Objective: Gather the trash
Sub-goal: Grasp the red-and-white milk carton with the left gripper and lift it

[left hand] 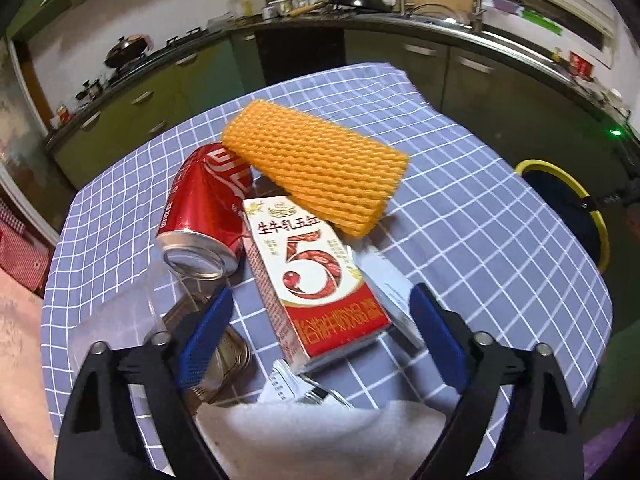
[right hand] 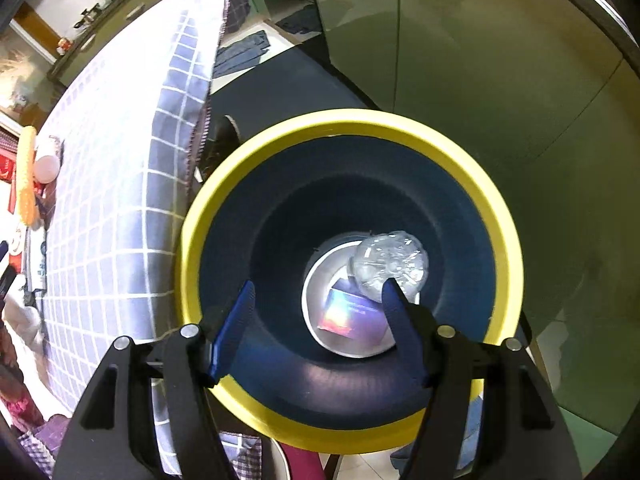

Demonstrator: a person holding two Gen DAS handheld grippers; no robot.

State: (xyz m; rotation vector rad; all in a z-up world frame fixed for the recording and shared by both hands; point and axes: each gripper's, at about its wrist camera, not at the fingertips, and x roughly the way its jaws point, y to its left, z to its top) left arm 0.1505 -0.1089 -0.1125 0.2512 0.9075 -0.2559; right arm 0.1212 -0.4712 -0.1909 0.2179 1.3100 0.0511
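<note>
Here both claws gape empty: left claw [left hand: 320, 320] straddles the carton [left hand: 316, 280], right claw [right hand: 320, 300] above the bin [right hand: 344, 120].

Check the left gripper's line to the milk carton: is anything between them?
Nothing visible blocks it. The left gripper is open with the milk carton lying between its fingers, pads not touching. The orange foam net rests only on the carton's far end, and the red can lies alongside it, outside the fingers.
</note>
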